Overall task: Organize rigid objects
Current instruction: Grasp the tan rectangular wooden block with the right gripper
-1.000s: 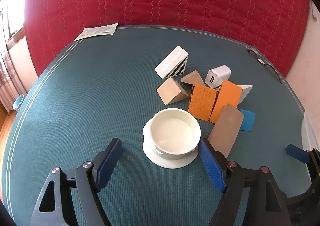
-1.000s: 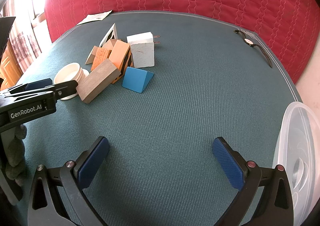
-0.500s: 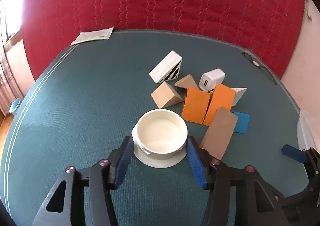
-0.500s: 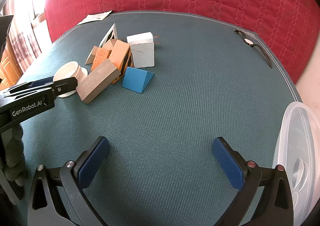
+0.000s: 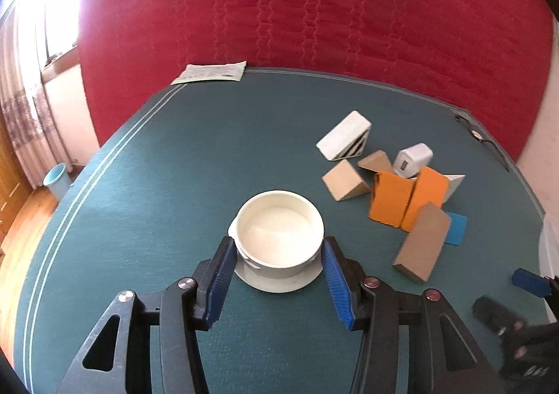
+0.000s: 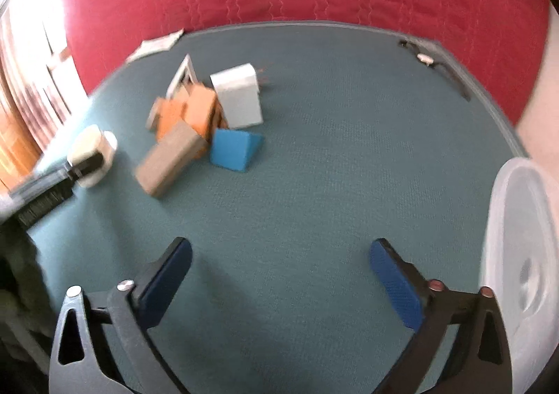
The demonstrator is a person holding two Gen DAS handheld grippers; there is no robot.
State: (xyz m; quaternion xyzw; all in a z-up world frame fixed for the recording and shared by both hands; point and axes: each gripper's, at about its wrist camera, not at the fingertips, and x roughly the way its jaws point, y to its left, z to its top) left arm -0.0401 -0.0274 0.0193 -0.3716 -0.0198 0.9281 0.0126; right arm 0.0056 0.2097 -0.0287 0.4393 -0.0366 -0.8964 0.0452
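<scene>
A white round container (image 5: 279,236) on its flat white lid sits on the green table. My left gripper (image 5: 277,254) is shut on it, one blue pad on each side. It also shows in the right wrist view (image 6: 91,153), blurred. A pile of blocks lies to its right: orange blocks (image 5: 391,198), a brown block (image 5: 421,247), tan wedges (image 5: 344,181), a blue wedge (image 6: 236,149), a white charger (image 5: 412,160) and a white striped wedge (image 5: 344,135). My right gripper (image 6: 281,275) is open and empty over bare table.
A clear plastic bin (image 6: 524,254) stands at the right edge. A paper sheet (image 5: 211,72) lies at the far left corner, a black watch (image 6: 436,65) at the far right edge. A red quilted backdrop (image 5: 314,9) rises behind the table.
My left gripper moved forward and closed its fingers onto the white container. The right wrist view has shifted and blurred; the right gripper stays open.
</scene>
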